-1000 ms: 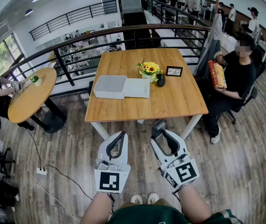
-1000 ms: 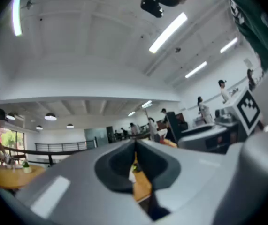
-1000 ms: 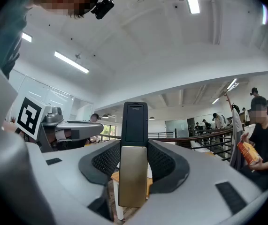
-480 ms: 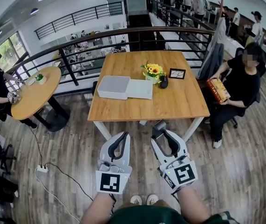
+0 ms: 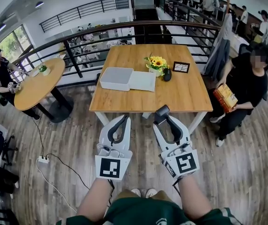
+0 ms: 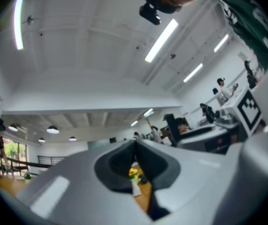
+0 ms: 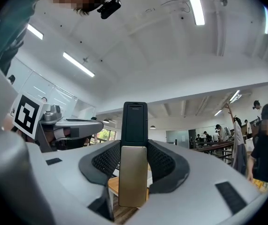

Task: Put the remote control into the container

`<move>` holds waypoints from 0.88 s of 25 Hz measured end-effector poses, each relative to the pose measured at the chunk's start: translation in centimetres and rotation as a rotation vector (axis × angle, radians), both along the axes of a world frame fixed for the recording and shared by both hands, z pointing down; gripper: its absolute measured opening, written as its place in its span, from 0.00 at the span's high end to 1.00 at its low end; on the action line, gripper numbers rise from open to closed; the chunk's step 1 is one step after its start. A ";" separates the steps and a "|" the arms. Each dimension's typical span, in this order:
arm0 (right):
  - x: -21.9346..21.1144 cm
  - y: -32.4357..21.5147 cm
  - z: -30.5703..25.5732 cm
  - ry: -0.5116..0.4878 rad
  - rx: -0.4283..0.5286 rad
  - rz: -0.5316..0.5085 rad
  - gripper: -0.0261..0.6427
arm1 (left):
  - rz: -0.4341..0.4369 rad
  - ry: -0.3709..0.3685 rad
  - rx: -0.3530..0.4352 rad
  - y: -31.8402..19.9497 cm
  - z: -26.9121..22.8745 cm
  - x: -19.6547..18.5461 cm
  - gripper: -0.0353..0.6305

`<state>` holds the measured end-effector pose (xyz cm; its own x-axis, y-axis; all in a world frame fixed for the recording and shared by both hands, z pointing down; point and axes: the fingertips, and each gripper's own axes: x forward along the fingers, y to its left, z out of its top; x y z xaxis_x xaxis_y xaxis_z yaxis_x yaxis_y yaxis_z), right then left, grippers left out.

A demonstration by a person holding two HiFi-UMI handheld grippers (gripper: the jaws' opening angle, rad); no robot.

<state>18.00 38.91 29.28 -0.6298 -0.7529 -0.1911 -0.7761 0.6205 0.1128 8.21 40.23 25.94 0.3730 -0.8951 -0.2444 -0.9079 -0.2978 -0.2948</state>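
The remote control (image 7: 134,139), black on top and gold below, stands upright between the pads of my right gripper (image 7: 134,159), which is shut on it. In the head view its dark tip (image 5: 161,111) sticks out of the right gripper (image 5: 164,119), held just short of the wooden table's (image 5: 180,97) near edge. My left gripper (image 5: 123,119) hovers beside it, its jaws closed together with nothing in them, as the left gripper view (image 6: 134,146) also shows. The grey container (image 5: 116,78) sits at mid-left on the table, with a flat white lid (image 5: 142,81) touching its right side.
Sunflowers in a vase (image 5: 155,67), a dark object (image 5: 167,75) and a small framed picture (image 5: 181,67) stand behind the lid. A person (image 5: 246,81) holding a box stands right of the table. A round table (image 5: 39,86) is left; a power strip (image 5: 42,159) lies on the floor.
Both grippers have come closer to the table's near edge, the remote still held. The person at the right has lowered the box and shifted.
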 end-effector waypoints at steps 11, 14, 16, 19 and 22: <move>0.9 -1.1 0.3 -0.017 0.018 -0.040 0.68 | -0.037 -0.026 0.019 -0.9 -0.3 0.6 0.94; 0.9 -1.7 0.9 -0.025 0.021 -0.049 0.68 | -0.033 -0.035 0.026 -1.9 0.0 0.8 0.94; 1.0 -2.6 1.2 -0.032 0.026 -0.049 0.68 | -0.031 -0.043 0.037 -2.8 0.2 0.8 0.94; 1.1 -4.4 1.7 -0.042 0.027 -0.037 0.68 | -0.024 -0.038 0.054 -4.5 0.3 0.7 0.94; 0.8 -6.2 1.9 -0.043 0.029 -0.026 0.68 | -0.018 -0.047 0.058 -6.2 0.6 0.4 0.94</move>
